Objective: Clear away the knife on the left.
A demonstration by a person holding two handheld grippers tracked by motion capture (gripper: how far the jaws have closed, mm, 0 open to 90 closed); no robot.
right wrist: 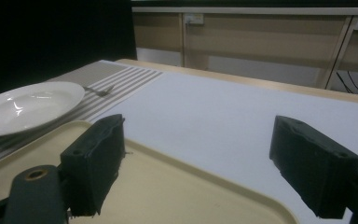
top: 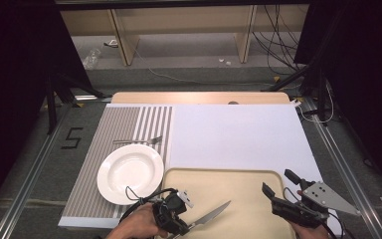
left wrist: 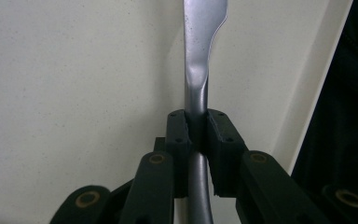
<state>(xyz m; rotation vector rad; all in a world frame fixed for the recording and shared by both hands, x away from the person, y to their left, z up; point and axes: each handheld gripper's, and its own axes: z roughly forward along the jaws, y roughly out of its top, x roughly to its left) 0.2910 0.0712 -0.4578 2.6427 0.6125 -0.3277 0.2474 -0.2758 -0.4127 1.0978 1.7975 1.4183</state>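
**Left gripper pinching one table knife over the tray; right gripper spread**

Your left gripper [top: 186, 226] sits at the near left corner of the beige tray [top: 248, 179]. Its jaws are pressed together on the handle of one table knife [top: 210, 215], and in the left gripper view the pads clamp the knife [left wrist: 200, 56] just below the point where the handle widens into the blade. In the high view the blade points away from you and to the right, over the tray's bare surface; whether it touches the tray cannot be told.

Your right gripper [top: 277, 189] rests at the tray's near right corner. Its jaws are spread wide with nothing between them, as the right gripper view confirms [right wrist: 214, 163]: tray rim and white tabletop [right wrist: 223, 112] show through the gap.

Count of things on the tabletop: one tray, one knife, one white plate [top: 130, 173], one fork [top: 138, 141], one striped grey placemat [top: 94, 149]. The plate lies on the placemat just left of the tray; the fork lies crosswise on the placemat just beyond the plate, apart from it.

Readable writing: a dark mark shaped like the figure 5 [top: 72, 138] on the floor to the left of the tabletop. No brand or label can be read on the knife, plate or tray.
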